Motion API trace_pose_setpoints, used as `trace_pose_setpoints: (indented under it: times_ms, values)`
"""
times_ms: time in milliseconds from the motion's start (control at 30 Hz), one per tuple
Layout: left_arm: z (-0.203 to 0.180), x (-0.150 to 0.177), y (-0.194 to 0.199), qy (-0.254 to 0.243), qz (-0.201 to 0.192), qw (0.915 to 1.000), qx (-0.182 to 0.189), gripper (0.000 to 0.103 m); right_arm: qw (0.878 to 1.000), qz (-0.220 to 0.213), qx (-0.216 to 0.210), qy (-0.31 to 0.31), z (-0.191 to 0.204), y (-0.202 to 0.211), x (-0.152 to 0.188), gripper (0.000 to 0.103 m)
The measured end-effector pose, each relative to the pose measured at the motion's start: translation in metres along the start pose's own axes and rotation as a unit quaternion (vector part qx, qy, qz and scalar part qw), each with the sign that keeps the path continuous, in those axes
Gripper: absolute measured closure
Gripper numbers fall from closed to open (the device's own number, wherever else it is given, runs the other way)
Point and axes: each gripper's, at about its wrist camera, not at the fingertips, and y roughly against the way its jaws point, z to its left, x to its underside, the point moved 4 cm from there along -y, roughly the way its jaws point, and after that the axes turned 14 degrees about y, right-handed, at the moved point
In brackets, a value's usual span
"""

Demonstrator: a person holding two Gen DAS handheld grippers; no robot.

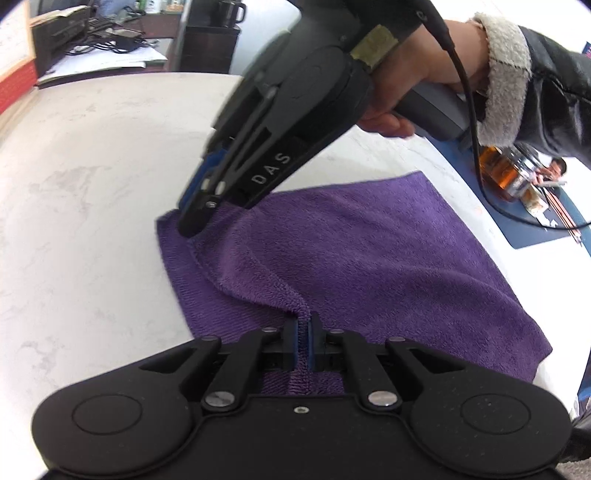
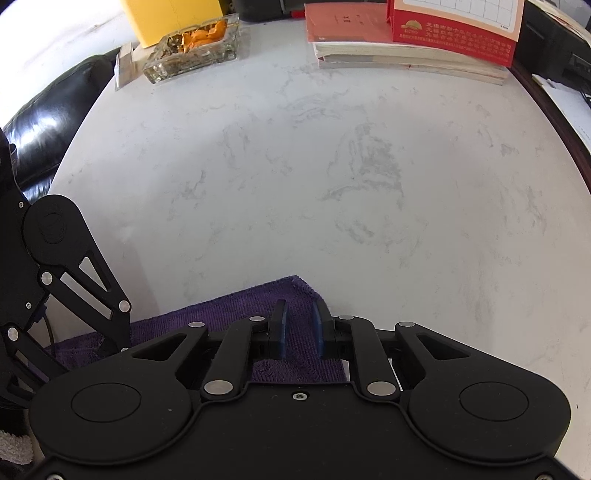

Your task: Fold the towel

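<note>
A purple towel (image 1: 369, 258) lies on the white marble table (image 1: 92, 184), with a raised ridge running between the two grippers. My left gripper (image 1: 303, 325) is shut on the towel's near edge, and fabric is pinched between its blue pads. My right gripper (image 1: 194, 225), held by a hand (image 1: 406, 85), points steeply down onto the far left corner. In the right wrist view, the right gripper (image 2: 299, 310) shows a narrow gap between its pads, and the towel (image 2: 221, 314) corner lies in that gap. I see no pinch there. The left gripper's linkage (image 2: 85, 280) shows at the left.
At the table's (image 2: 295, 166) far edge stand a glass ashtray (image 2: 192, 48) with orange peel, a yellow box (image 2: 173, 14), stacked books (image 2: 406, 55) and a red calendar (image 2: 454, 26). A black sofa (image 2: 44, 122) lies left. An amber bottle (image 1: 506, 173) stands on a blue mat (image 1: 535, 229).
</note>
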Motion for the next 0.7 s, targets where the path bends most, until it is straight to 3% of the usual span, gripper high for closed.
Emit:
trace_pose_setpoints:
  times_ms: [700]
  values:
    - [0.01, -0.008, 0.042, 0.056, -0.062, 0.9964, -0.012, 0.1, 1.0, 0.003, 0.004, -0.001, -0.003, -0.003, -0.002, 0.093]
